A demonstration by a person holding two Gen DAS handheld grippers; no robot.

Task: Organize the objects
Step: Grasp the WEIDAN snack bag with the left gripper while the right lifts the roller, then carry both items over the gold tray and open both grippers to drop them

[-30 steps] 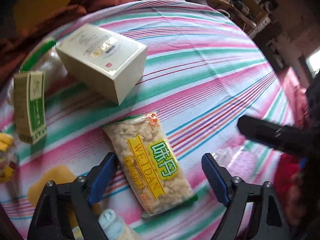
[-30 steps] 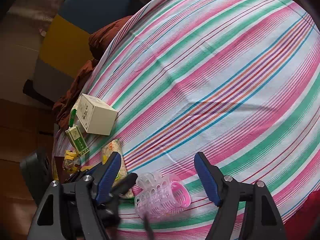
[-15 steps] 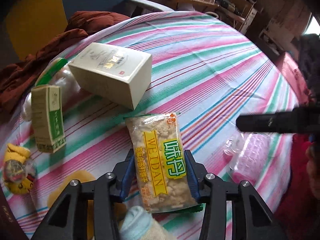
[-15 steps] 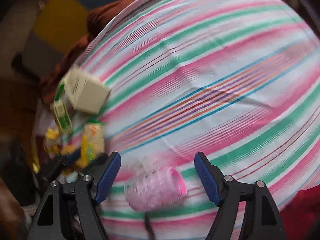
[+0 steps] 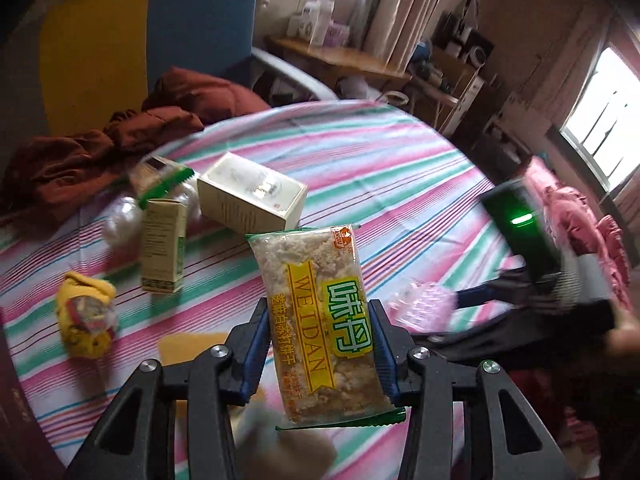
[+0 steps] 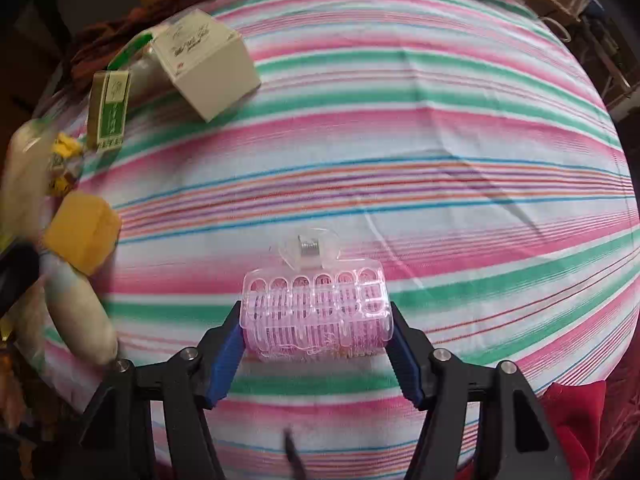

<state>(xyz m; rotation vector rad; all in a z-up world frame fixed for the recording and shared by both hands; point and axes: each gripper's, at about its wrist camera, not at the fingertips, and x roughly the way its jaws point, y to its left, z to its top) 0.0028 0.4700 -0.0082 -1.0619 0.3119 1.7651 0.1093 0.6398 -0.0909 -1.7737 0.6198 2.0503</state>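
My left gripper (image 5: 319,320) is shut on a clear snack packet (image 5: 308,264) with a yellow and green label. The packet hangs above the striped tablecloth (image 5: 380,184). A pink hair roller (image 6: 316,300) with a clear clip lies on the cloth. My right gripper (image 6: 316,316) points down over it. Its jaws are closing, and the blue pads touch the roller's two ends. In the left wrist view the roller (image 5: 420,304) lies at the right, and a gloved hand (image 5: 560,288) holds the right gripper there.
A cream box (image 5: 252,196) and a small green-and-white carton (image 5: 164,248) lie at the far left. Near them lie a yellow wrapped item (image 5: 86,312), a yellow block (image 6: 82,236) and a white roll (image 6: 76,312). Rust-red clothes (image 5: 120,148) lie beyond the table's edge.
My left gripper closed on the snack packet and lifted it off the cloth. My right gripper moved over the pink roller, rolled, and narrowed around it.
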